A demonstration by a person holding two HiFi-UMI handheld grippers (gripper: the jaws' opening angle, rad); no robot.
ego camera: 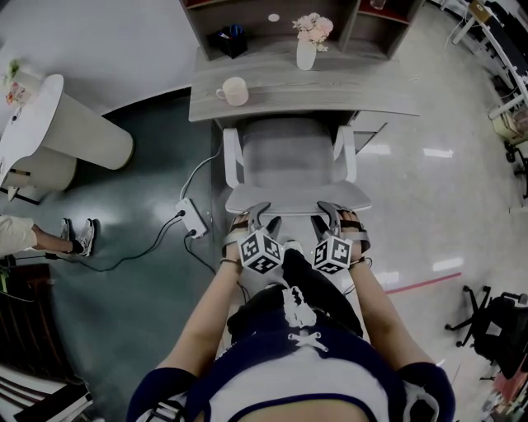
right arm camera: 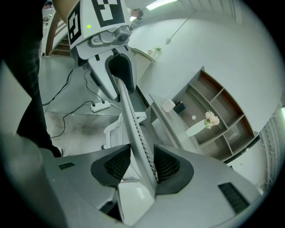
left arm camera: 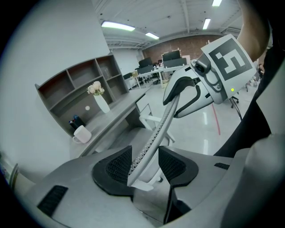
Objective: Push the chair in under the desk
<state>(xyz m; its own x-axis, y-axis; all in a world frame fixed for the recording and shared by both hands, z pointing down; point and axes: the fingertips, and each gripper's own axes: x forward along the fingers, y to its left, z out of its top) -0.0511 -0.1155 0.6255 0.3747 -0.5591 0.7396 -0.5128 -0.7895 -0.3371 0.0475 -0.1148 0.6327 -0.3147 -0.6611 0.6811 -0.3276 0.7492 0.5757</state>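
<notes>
Chair (ego camera: 289,161): seat partly under desk (ego camera: 330,86); backrest rim (ego camera: 297,198) crosswise, desk straight ahead.
Left gripper (ego camera: 264,216): clamped on backrest rim.
Right gripper (ego camera: 328,214): clamped likewise, equally near.

1. I face an open shelf unit (ego camera: 351,25), grey outside and brownish inside; a plain white wall (left arm camera: 49,40) rises behind it.
2. Left of the shelf unit lies a glossy dark green floor (ego camera: 140,272); right of it a pale floor (ego camera: 429,189) mirrors bright bars of light.
3. A round white table (ego camera: 49,132) stands well left of the shelf unit.
4. A red line (ego camera: 422,284) crosses the pale floor, right of the shelf unit and nearer me.
5. A black office chair (ego camera: 495,325) stands further right still.
6. Far beyond the shelf unit's right end I see work desks (left arm camera: 156,71), a brick wall (left arm camera: 187,44) and long ceiling lights (left arm camera: 118,26).
</notes>
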